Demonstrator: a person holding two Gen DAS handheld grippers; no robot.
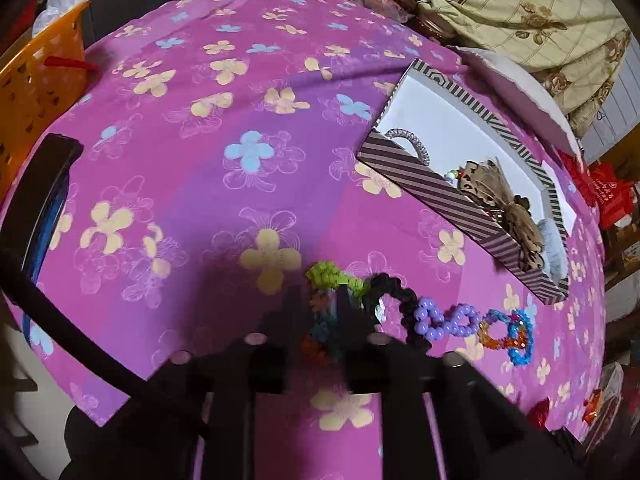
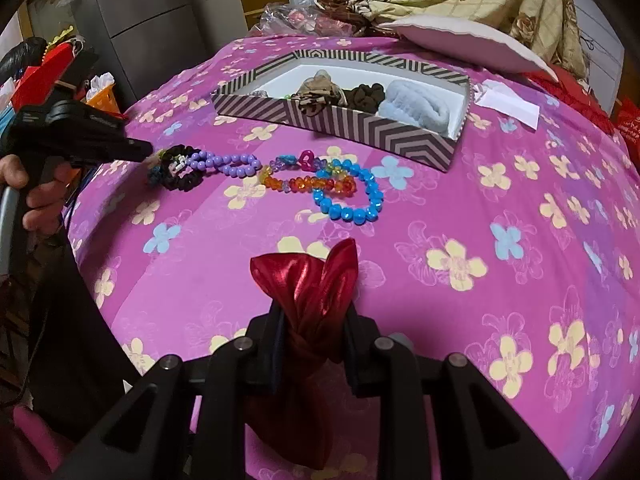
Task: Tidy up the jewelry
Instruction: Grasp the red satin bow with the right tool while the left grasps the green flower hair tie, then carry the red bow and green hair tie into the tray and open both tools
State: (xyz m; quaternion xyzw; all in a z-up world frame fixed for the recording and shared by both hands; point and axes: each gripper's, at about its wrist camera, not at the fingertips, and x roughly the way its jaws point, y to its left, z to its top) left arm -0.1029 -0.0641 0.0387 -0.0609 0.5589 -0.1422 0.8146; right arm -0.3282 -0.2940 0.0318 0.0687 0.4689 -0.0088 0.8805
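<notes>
My left gripper (image 1: 320, 298) is shut on a knotted multicoloured hair tie (image 1: 332, 276) lying on the pink flowered cloth (image 1: 200, 160). A row of pieces runs right from it: a black scrunchie (image 1: 394, 300), purple beads (image 1: 440, 320), orange beads (image 1: 494, 338) and a blue bead bracelet (image 2: 352, 196). My right gripper (image 2: 314, 308) is shut on a shiny red fabric bow (image 2: 308, 276), upright just above the cloth. Seen from the right wrist, the left gripper (image 2: 146, 152) touches the black scrunchie (image 2: 172, 176). A striped box (image 2: 336, 120) behind holds brown scrunchies and a pale blue fluffy one (image 2: 416, 108).
A person's hand (image 2: 40, 196) holds the left gripper's handle. An orange basket (image 1: 40, 80) stands off the cloth's left edge, a dark flat object (image 1: 52, 184) beside it. A white paper slip (image 2: 508, 104) and a white pad (image 2: 460, 40) lie past the box, bedding behind.
</notes>
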